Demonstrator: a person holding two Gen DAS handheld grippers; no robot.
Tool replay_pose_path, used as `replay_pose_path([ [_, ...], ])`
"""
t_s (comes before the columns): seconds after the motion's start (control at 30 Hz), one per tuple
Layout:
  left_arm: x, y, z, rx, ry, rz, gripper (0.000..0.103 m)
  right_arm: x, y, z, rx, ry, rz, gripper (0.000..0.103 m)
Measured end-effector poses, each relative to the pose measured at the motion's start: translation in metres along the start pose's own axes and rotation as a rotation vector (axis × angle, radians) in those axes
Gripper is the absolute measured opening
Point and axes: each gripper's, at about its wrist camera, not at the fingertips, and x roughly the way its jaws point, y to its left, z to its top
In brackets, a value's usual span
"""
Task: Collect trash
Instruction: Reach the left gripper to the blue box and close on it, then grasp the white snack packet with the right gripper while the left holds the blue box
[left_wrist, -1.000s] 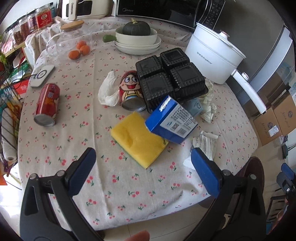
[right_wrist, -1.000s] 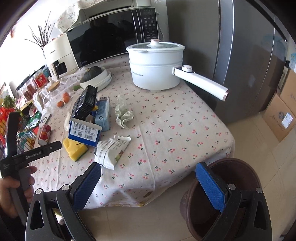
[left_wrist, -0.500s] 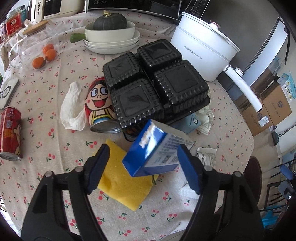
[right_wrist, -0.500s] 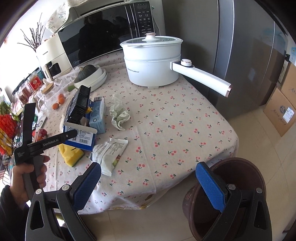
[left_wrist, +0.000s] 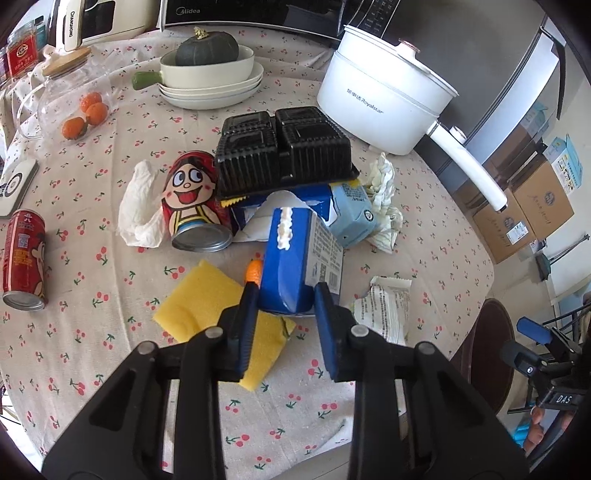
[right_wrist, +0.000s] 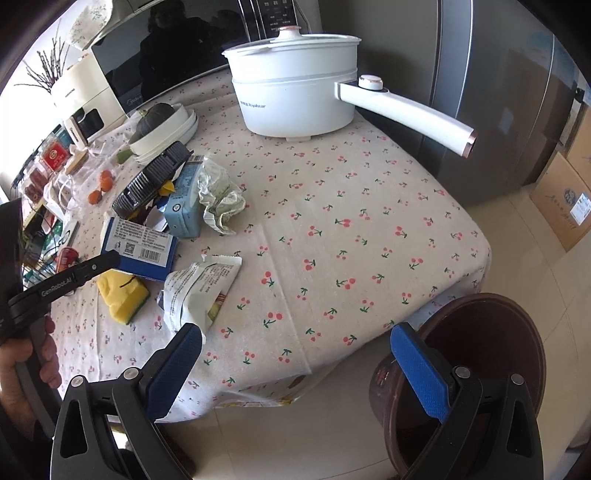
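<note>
Left wrist view. Left gripper (left_wrist: 284, 295): fingers narrowed onto the near end of a blue carton (left_wrist: 295, 266), one pad on each side face; the jaws have just been closing and the carton sits between them, pads pressing its walls. Carton lies tilted on the cherry-print bench (left_wrist: 110, 369), its lower end over a yellow sponge (left_wrist: 207, 295), its torn white top toward a black plastic tray (left_wrist: 284, 151). Nearby trash: a cartoon-face can (left_wrist: 192, 206) on its side, a crumpled white tissue (left_wrist: 140, 206) touching it, a red can (left_wrist: 24, 258) well apart to the left, a pale blue carton (left_wrist: 352, 214), a crumpled wrapper (left_wrist: 384, 199), a torn snack packet (left_wrist: 388, 310). Not trash, by judgement: white electric pot (left_wrist: 380, 99), stacked dishes with a squash (left_wrist: 210, 77).

Handling, judged: carton looks empty, light, thin-walled; it will dent under a firm squeeze and could twist out if held only by the end. Grip across the two broad faces, near mid-length, seems safest.

Right wrist view. Right gripper (right_wrist: 295, 354): fingers wide apart, nothing between them, hanging past the bench edge. A brown bin (right_wrist: 517, 332) stands on the floor beside the bench corner, its mouth under the right finger; likely destination. The snack packet lies just beyond the left finger. The person's hand (right_wrist: 22, 362) holds the left gripper at the frame's left edge.
</note>
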Motion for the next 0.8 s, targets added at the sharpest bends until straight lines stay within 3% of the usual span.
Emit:
replay_pose_path([
  [0.4, -0.052, 0.000, -0.006, -0.036, -0.077, -0.054, 0.028, 0.031, 0.037, 0.010, -0.023, 0.039, 0.007, 0.103],
  [0.6, -0.071, 0.011, -0.011, -0.050, -0.108, -0.019, 0.028, 0.056, 0.065, 0.019, -0.023, 0.085, 0.053, 0.103],
  [0.8, -0.083, 0.031, -0.017, -0.077, -0.122, 0.010, 0.028, 0.082, 0.092, 0.017, -0.061, 0.103, 0.035, 0.103],
])
